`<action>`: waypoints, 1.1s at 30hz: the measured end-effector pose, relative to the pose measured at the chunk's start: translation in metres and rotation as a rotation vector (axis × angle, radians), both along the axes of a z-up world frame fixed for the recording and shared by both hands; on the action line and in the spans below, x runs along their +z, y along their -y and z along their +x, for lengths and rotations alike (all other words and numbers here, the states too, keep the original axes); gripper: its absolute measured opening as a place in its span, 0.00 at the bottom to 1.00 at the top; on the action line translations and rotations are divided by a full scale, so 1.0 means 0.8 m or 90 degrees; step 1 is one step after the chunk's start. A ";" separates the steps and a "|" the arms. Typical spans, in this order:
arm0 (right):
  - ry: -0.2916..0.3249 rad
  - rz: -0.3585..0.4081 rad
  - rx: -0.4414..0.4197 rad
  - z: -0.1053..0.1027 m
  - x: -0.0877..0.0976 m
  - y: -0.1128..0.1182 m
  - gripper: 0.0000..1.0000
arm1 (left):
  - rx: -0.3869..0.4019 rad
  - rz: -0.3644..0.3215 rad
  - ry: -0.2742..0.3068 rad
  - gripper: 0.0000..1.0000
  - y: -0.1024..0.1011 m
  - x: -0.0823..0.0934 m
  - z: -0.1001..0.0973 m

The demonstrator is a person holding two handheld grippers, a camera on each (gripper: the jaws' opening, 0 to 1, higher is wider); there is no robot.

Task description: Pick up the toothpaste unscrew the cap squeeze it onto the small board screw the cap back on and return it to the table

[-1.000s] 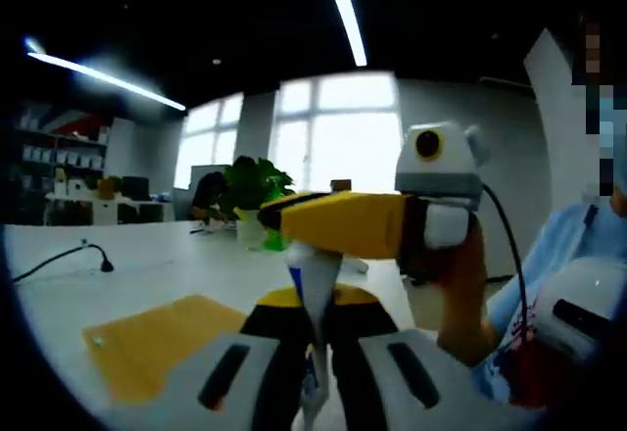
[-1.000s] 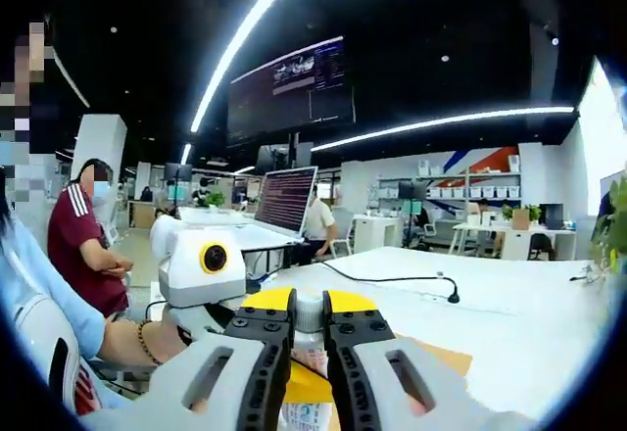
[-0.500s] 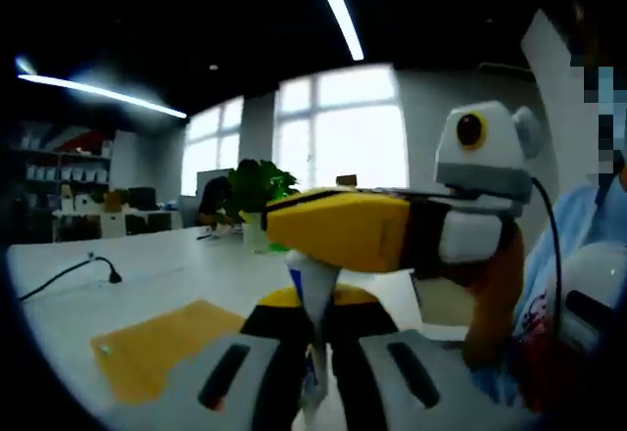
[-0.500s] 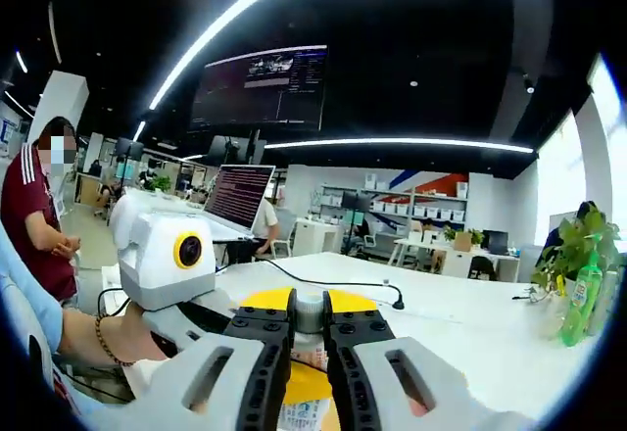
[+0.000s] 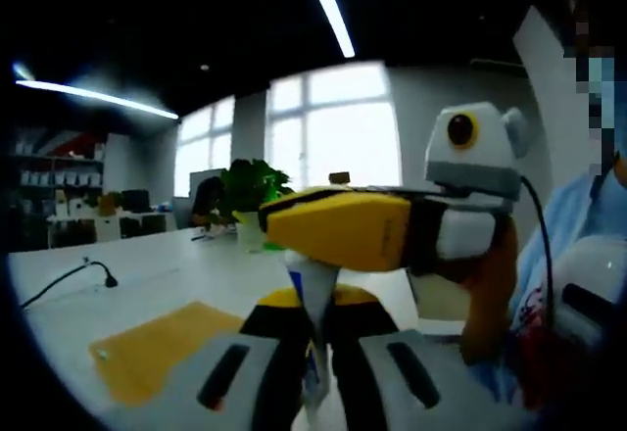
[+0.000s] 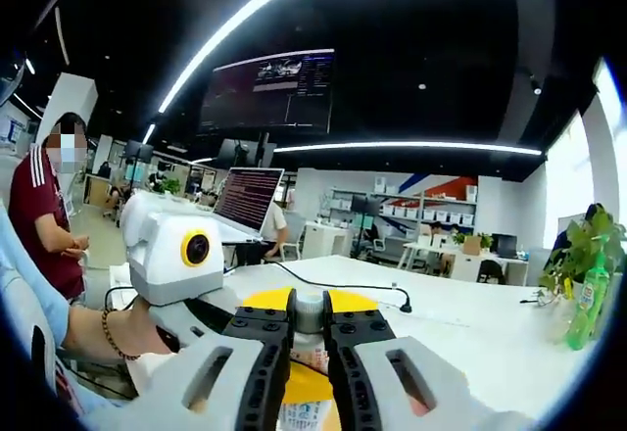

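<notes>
I am holding the white toothpaste tube [image 5: 312, 299] upright in my left gripper [image 5: 315, 353], its grey and black jaws pressing on the tube's lower body from both sides. In the left gripper view the tube is rising between my jaws, above the white tabletop [image 5: 167, 279], with its top hidden behind the yellow jaws of my right gripper [image 5: 343, 230], which is reaching in from the right across the tube's upper end. A hand [image 5: 485, 304] is wrapping the right gripper's handle.

In the right gripper view my right gripper [image 6: 308, 338] is closing narrowly on the white cap end [image 6: 310, 313] of the tube, the two black toothed jaws pinching it from either side. Below the cap the printed body of the tube [image 6: 302, 413] is showing between the jaws. My left gripper [image 6: 211, 309] is coming in from the left beneath it, held by a hand [image 6: 132, 338] with a beaded bracelet at the wrist.

The flat yellow small board [image 5: 162, 348] is lying on the tabletop toward its near left edge, just left of my left jaws and apart from the tube. A black cable [image 5: 69, 274] is trailing across the tabletop further left, and a green potted plant [image 5: 245, 191] is standing at the far edge. A green bottle [image 6: 585, 304] and another leafy plant [image 6: 578, 250] are standing at the right edge of the tabletop in the right gripper view.
</notes>
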State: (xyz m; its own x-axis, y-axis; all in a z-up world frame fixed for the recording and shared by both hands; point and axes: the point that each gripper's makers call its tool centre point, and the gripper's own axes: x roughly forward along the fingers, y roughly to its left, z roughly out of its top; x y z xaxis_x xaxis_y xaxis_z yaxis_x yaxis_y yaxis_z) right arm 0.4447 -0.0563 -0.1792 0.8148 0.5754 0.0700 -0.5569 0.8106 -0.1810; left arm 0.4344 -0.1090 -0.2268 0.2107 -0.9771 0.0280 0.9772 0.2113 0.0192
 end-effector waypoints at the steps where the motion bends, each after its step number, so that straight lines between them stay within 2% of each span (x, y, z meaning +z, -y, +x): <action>1: 0.000 -0.001 -0.001 0.000 0.000 0.000 0.10 | 0.000 0.000 0.000 0.05 0.000 0.000 0.000; 5: -0.001 -0.014 0.016 -0.002 -0.001 -0.002 0.11 | -0.012 0.004 -0.007 0.05 -0.001 -0.001 -0.001; 6: 0.011 -0.025 0.036 -0.004 0.000 -0.002 0.11 | -0.030 0.004 -0.010 0.05 0.000 -0.001 -0.005; 8: 0.019 -0.006 0.084 -0.011 0.006 -0.006 0.11 | -0.063 -0.007 -0.028 0.05 0.000 0.004 -0.015; 10: -0.003 0.013 0.139 -0.018 0.008 -0.007 0.11 | -0.084 -0.008 -0.039 0.05 -0.001 0.006 -0.020; 11: -0.008 0.007 0.167 -0.021 0.009 -0.007 0.11 | -0.095 -0.002 -0.041 0.05 -0.001 0.005 -0.023; 13: 0.005 0.030 0.222 -0.028 0.020 -0.009 0.15 | -0.105 0.012 -0.043 0.05 0.002 0.000 -0.028; 14: -0.006 0.043 0.252 -0.032 0.023 -0.009 0.17 | -0.107 0.015 -0.040 0.05 0.004 -0.002 -0.029; 18: -0.036 0.017 0.381 -0.044 0.025 -0.010 0.23 | -0.118 0.031 -0.031 0.05 0.005 -0.008 -0.032; 19: -0.042 0.026 0.416 -0.045 0.030 -0.009 0.25 | -0.121 0.032 -0.032 0.05 0.005 -0.009 -0.032; 20: -0.022 0.046 0.478 -0.051 0.042 -0.008 0.21 | -0.124 0.030 -0.034 0.05 0.005 -0.008 -0.033; 21: 0.000 0.059 0.519 -0.054 0.050 -0.004 0.11 | -0.129 0.026 -0.039 0.05 0.005 -0.008 -0.033; 22: -0.034 0.068 0.542 -0.053 0.048 0.000 0.10 | -0.132 0.023 -0.043 0.05 0.004 -0.007 -0.033; 23: -0.059 0.053 0.559 -0.051 0.041 0.003 0.14 | -0.135 0.019 -0.047 0.05 0.003 -0.006 -0.033; 24: -0.058 0.026 0.566 -0.047 0.035 0.007 0.20 | -0.137 0.016 -0.050 0.05 0.002 -0.004 -0.033; 26: -0.058 -0.022 0.579 -0.042 0.022 0.011 0.22 | -0.140 0.013 -0.052 0.05 0.001 -0.003 -0.033; 28: -0.057 -0.020 0.581 -0.035 0.020 0.012 0.22 | -0.142 0.010 -0.055 0.05 -0.001 -0.001 -0.033; 30: -0.081 0.000 0.606 -0.038 0.019 0.010 0.19 | -0.144 0.008 -0.058 0.05 -0.001 -0.001 -0.032; 31: -0.104 -0.008 0.626 -0.042 0.012 0.008 0.16 | -0.145 0.009 -0.061 0.05 -0.001 -0.001 -0.032; 32: -0.109 -0.023 0.639 -0.045 0.006 0.006 0.15 | -0.145 0.010 -0.062 0.05 -0.002 -0.001 -0.031; 33: -0.113 -0.019 0.637 -0.042 0.006 0.002 0.15 | -0.146 0.009 -0.064 0.05 -0.003 0.000 -0.031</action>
State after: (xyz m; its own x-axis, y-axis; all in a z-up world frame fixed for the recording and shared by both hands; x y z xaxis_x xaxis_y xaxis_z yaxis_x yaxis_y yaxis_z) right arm 0.4109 -0.0576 -0.1746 -0.0440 0.9986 -0.0304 -0.9981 -0.0452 -0.0417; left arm 0.4097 -0.1065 -0.2269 -0.0154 -0.9999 0.0042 0.9967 -0.0157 -0.0798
